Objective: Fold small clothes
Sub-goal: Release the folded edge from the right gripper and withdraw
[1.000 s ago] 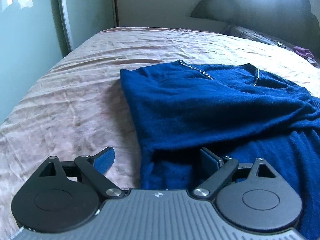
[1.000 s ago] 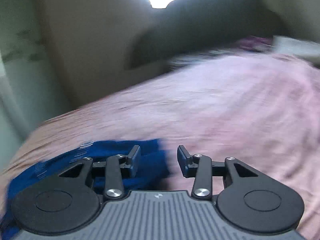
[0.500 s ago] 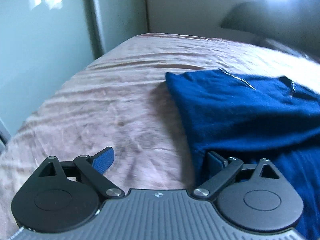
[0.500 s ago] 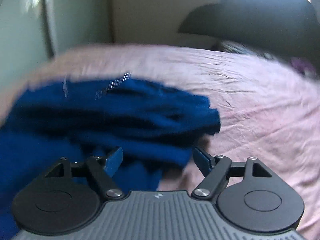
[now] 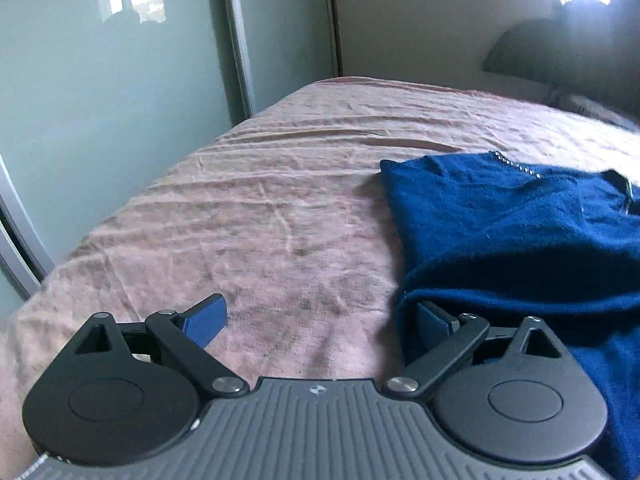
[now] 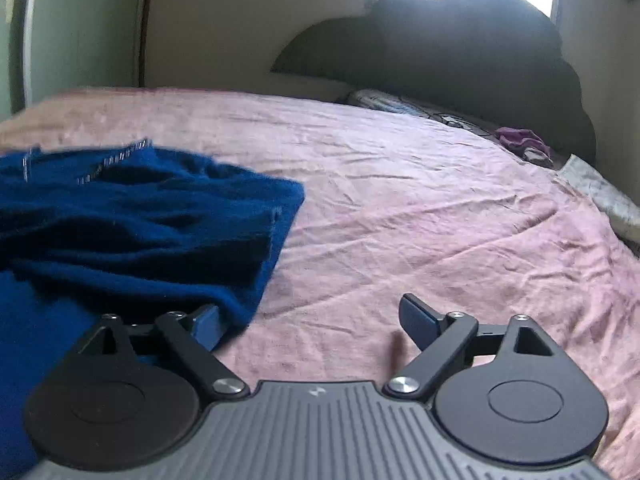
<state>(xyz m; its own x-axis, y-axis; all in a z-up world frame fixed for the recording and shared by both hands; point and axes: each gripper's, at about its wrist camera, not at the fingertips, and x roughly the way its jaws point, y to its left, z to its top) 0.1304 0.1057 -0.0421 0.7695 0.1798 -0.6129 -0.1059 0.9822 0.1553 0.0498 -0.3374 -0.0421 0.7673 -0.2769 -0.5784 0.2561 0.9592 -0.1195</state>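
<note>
Left gripper: your left gripper (image 5: 320, 316) tilts down over the bed, jaws spread wide, only bare bedcover between them and nothing gripped.
Left fingers: the right-hand blue pad (image 5: 434, 320) sits at the sweater's near edge; contact is hard to call. The other pad hangs over bare cover.
Right gripper: your right gripper (image 6: 312, 320) also points down at the bed; its jaws have just been opening and now stand wide, with pink cover between them and nothing held.
Right fingers: the left-hand pad (image 6: 208, 326) is just beside the sweater's folded corner.
Sweater: the blue sweater (image 5: 520, 232) lies rumpled at the right of the left wrist view and at the left of the right wrist view, its sparkly neckline trim (image 6: 116, 160) towards the far side.
Bed: the pink bedcover (image 6: 420, 220) is creased all over.
Around: a glass wardrobe door (image 5: 100, 100) at upper left, a dark headboard (image 6: 460, 52) at the top, a purple cloth (image 6: 520, 140) at far right.
In the way: only the sweater's bunched folds lie near your pads.
</note>
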